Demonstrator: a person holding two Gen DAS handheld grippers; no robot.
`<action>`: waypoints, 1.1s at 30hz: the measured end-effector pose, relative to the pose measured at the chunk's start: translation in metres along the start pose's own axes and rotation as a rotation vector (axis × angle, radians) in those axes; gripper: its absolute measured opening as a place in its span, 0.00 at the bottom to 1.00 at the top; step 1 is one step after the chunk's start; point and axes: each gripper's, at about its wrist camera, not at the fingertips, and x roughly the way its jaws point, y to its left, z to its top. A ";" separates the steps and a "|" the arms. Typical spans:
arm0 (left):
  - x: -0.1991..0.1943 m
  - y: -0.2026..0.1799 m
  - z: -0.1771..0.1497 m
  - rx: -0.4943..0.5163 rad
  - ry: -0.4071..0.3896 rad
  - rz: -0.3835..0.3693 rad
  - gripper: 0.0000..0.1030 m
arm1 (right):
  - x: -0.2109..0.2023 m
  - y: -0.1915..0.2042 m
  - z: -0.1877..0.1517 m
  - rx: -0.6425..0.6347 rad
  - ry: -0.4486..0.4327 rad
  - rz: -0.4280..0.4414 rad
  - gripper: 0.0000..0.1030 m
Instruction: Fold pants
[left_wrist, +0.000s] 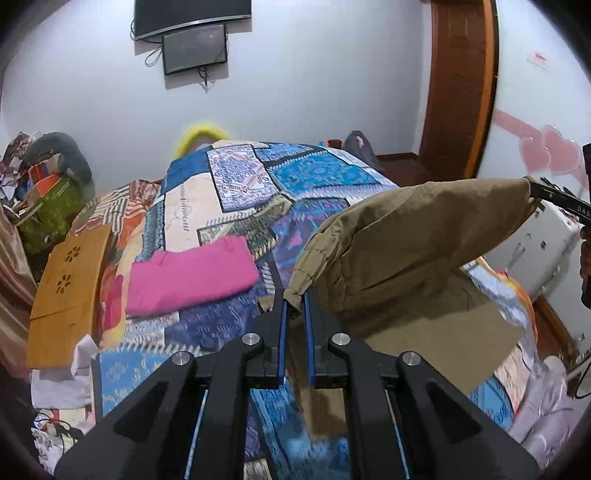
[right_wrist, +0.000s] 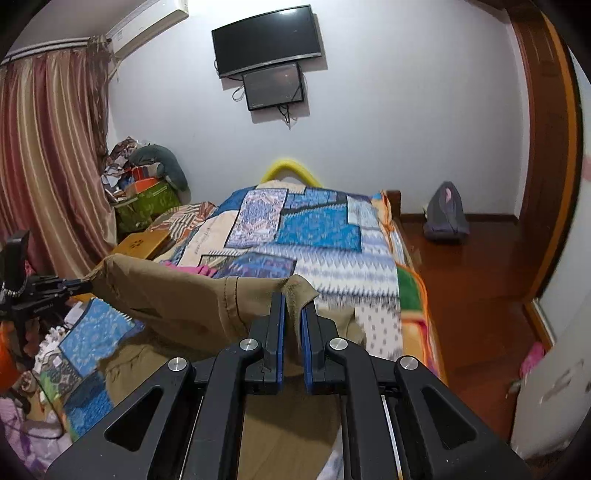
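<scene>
Khaki-brown pants (left_wrist: 406, 240) hang stretched in the air above the bed, held at two corners. My left gripper (left_wrist: 294, 301) is shut on one corner of the pants. My right gripper (right_wrist: 293, 308) is shut on the other corner, and the pants (right_wrist: 177, 291) stretch away to the left from it. The right gripper shows at the right edge of the left wrist view (left_wrist: 543, 192), and the left gripper shows at the left of the right wrist view (right_wrist: 79, 285). The lower part of the pants drapes onto the bed below.
The bed has a blue patchwork blanket (left_wrist: 236, 184). A folded pink garment (left_wrist: 192, 275) lies on it to the left. A wooden board (left_wrist: 66, 291) lies at the bed's left side. Clutter (right_wrist: 147, 184) is piled near the curtain (right_wrist: 48, 166). Wooden floor (right_wrist: 480, 288) lies to the right.
</scene>
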 end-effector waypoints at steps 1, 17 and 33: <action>-0.002 -0.002 -0.006 -0.002 0.006 -0.007 0.07 | -0.002 0.000 -0.004 0.005 0.003 0.000 0.07; -0.002 -0.002 -0.094 -0.039 0.159 -0.069 0.05 | -0.015 0.011 -0.103 0.058 0.117 -0.047 0.07; -0.013 0.009 -0.069 -0.115 0.128 0.014 0.09 | -0.048 0.004 -0.114 0.057 0.148 -0.183 0.36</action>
